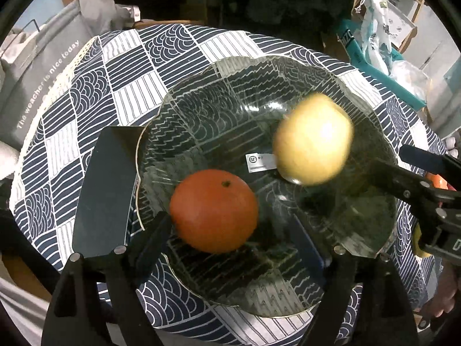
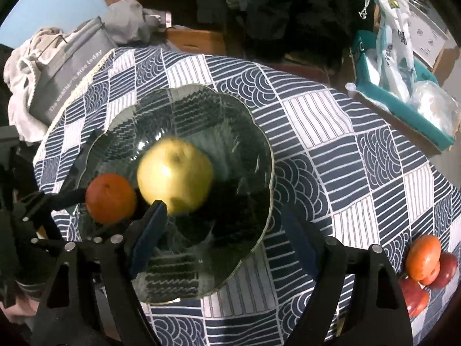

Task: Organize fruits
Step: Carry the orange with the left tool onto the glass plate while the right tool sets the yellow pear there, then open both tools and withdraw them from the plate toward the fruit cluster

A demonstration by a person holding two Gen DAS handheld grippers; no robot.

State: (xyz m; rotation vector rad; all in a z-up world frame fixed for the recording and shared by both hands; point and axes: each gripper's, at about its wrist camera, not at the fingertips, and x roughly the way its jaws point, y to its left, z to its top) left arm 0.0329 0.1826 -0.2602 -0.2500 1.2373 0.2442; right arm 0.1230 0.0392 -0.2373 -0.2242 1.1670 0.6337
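Observation:
A clear glass bowl (image 1: 230,101) with a wavy gold rim stands on the patterned tablecloth. An orange (image 1: 213,210) lies in it between the fingers of my left gripper (image 1: 227,222), which is open. The left finger is close against the orange and the right finger stands well clear. A yellow apple (image 1: 314,141), blurred, is in the bowl beside the orange. My right gripper (image 2: 224,225) is open over the bowl's near side (image 2: 259,132) with nothing between its pads. The yellow apple (image 2: 175,173) is just beyond its left fingertip, next to the orange (image 2: 111,199).
More fruit lies at the table's right edge: an orange-red one (image 2: 423,259) and red apples (image 2: 415,297). A grey bag (image 2: 72,69) stands off the table's far left. A teal box (image 2: 403,106) of plastic bags stands off the far right.

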